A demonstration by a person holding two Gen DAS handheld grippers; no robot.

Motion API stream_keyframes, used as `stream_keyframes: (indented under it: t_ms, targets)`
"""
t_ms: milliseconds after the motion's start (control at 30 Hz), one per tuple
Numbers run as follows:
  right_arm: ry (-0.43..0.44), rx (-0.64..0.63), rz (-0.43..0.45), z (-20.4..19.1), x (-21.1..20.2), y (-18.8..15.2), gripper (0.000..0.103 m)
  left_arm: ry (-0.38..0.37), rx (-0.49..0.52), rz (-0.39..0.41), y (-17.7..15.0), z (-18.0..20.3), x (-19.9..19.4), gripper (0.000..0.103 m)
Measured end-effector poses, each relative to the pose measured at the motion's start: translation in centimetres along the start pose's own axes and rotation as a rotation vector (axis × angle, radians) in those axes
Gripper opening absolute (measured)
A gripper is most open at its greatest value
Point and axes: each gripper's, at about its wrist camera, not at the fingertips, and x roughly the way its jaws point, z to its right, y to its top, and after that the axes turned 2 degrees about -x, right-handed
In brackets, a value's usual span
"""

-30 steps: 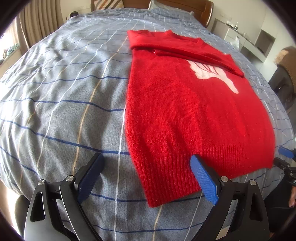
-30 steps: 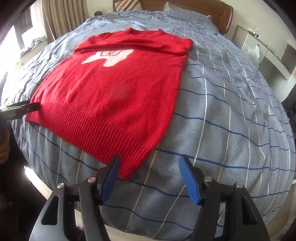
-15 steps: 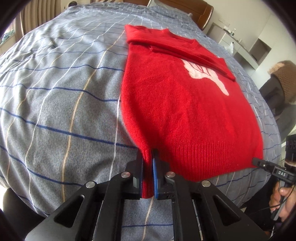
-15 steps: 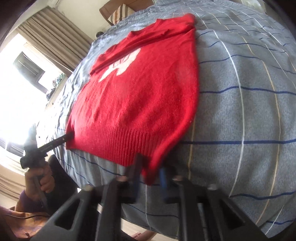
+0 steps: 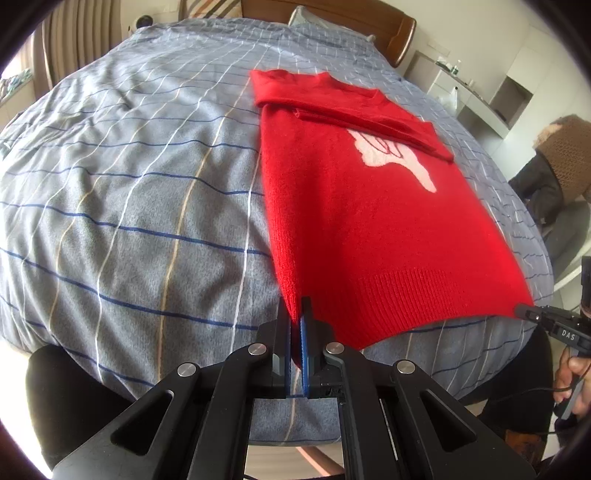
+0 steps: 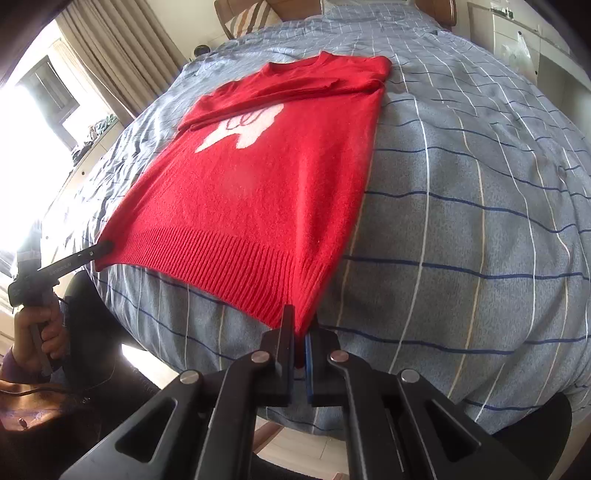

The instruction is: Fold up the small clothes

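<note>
Both hem corners now lifted, red sweater [image 5: 369, 229] clamped, "DAS" label [image 5: 567, 335]

A: What sort of place?

B: Home bedroom — big bed [image 5: 122, 192] under a grey-blue checked cover, wooden headboard [image 5: 354, 26] at the far end, pillow [image 5: 328, 26] against it.

A: Anything else?

B: Beige curtains [image 6: 110, 55] by a bright window [image 6: 33, 122], cluttered sill under it. White built-in shelving and counter [image 5: 476, 96] along the opposite wall, small items on top. Striped chair back [image 6: 255, 18] past the bed — domestic, not lab.
</note>
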Motion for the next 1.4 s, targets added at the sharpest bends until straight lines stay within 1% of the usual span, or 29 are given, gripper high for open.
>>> stream_keyframes:
  t_ms: [200, 367, 433, 500, 567, 633, 733, 767, 800, 867, 900, 933, 1000, 1033, 1067, 1100, 1167, 1200, 1233, 1267, 1300, 1333, 1367, 1400]
  targets:
    - [0.000, -0.021, -0.003, -0.4, -1.5, -1.1, 0.003, -0.017, -0.015, -0.010, -0.8, -0.3, -1.3, 0.001]
    - [0.011, -0.016, -0.050, -1.0, -2.0, -3.7, 0.003, -0.012, -0.002, -0.068, -3.4, -0.2, -2.0, 0.001]
    - [0.018, -0.001, -0.073, -1.1, -1.8, -5.0, 0.003, -0.017, -0.024, -0.087, -4.0, -0.4, -2.3, 0.001]
    - [0.037, 0.038, -0.072, -0.8, -1.8, -5.5, 0.003, -0.031, -0.049, -0.077, -3.4, -0.3, -2.9, 0.001]
    - [0.078, 0.084, -0.028, -0.3, -2.5, -4.5, 0.003, -0.055, -0.047, -0.032, -1.3, 0.1, -4.0, 0.001]
    - [0.115, 0.106, 0.041, 0.1, -3.6, -2.2, 0.003, -0.095, -0.039, 0.033, 2.0, 0.7, -5.1, 0.001]
    - [0.157, 0.108, 0.139, 1.0, -4.8, 3.1, 0.003, -0.161, -0.037, 0.120, 8.4, 1.3, -5.2, 0.002]
    - [0.161, 0.104, 0.173, 1.3, -4.9, 5.3, 0.003, -0.174, -0.037, 0.145, 10.5, 1.4, -4.8, 0.002]
    - [0.160, 0.103, 0.203, 1.6, -4.9, 7.4, 0.004, -0.171, -0.031, 0.167, 12.8, 1.5, -4.0, 0.002]
    - [0.165, 0.112, 0.247, 2.5, -4.2, 12.1, 0.004, -0.166, -0.026, 0.176, 17.2, 1.6, -1.5, 0.002]
    - [0.166, 0.125, 0.270, 3.4, -3.5, 14.3, 0.004, -0.159, -0.030, 0.175, 19.3, 1.6, 0.1, 0.002]
    - [0.177, 0.136, 0.271, 4.4, -2.4, 16.6, 0.004, -0.152, -0.032, 0.157, 21.4, 1.5, 2.0, 0.002]
    - [0.179, 0.176, 0.268, 6.1, 0.3, 20.7, 0.004, -0.119, -0.045, 0.132, 24.9, 1.2, 5.9, 0.002]
    - [0.190, 0.182, 0.251, 7.0, 1.9, 22.7, 0.004, -0.096, -0.046, 0.112, 26.3, 1.0, 8.0, 0.002]
    - [0.181, 0.181, 0.225, 7.7, 3.6, 24.4, 0.004, -0.076, -0.046, 0.087, 27.4, 0.8, 10.1, 0.002]
    - [0.156, 0.186, 0.218, 8.3, 5.2, 25.8, 0.004, -0.058, -0.048, 0.066, 28.4, 0.7, 12.0, 0.002]
    - [0.153, 0.184, 0.186, 9.5, 8.3, 28.1, 0.004, -0.025, -0.043, 0.013, 29.5, 0.5, 15.5, 0.004]
    - [0.140, 0.192, 0.178, 10.1, 9.7, 28.8, 0.008, -0.007, -0.052, -0.011, 30.0, 0.3, 17.0, 0.009]
    - [0.148, 0.205, 0.184, 10.6, 10.9, 29.4, 0.010, -0.001, -0.070, -0.033, 30.5, 0.0, 18.2, 0.015]
    - [0.147, 0.223, 0.194, 11.2, 11.6, 29.7, 0.017, -0.010, -0.094, -0.053, 30.8, -0.3, 18.8, 0.021]
    - [0.158, 0.244, 0.206, 11.6, 12.1, 30.0, 0.032, -0.027, -0.120, -0.059, 31.1, -0.7, 19.0, 0.042]
    - [0.169, 0.267, 0.220, 12.1, 12.4, 30.3, 0.037, -0.023, -0.136, -0.043, 31.3, -1.1, 18.8, 0.072]
    - [0.172, 0.279, 0.237, 12.4, 12.3, 30.7, 0.041, 0.003, -0.143, -0.013, 31.4, -1.5, 18.0, 0.085]
    - [0.165, 0.278, 0.252, 12.5, 12.0, 30.8, 0.041, 0.033, -0.145, 0.021, 31.4, -1.8, 17.1, 0.098]
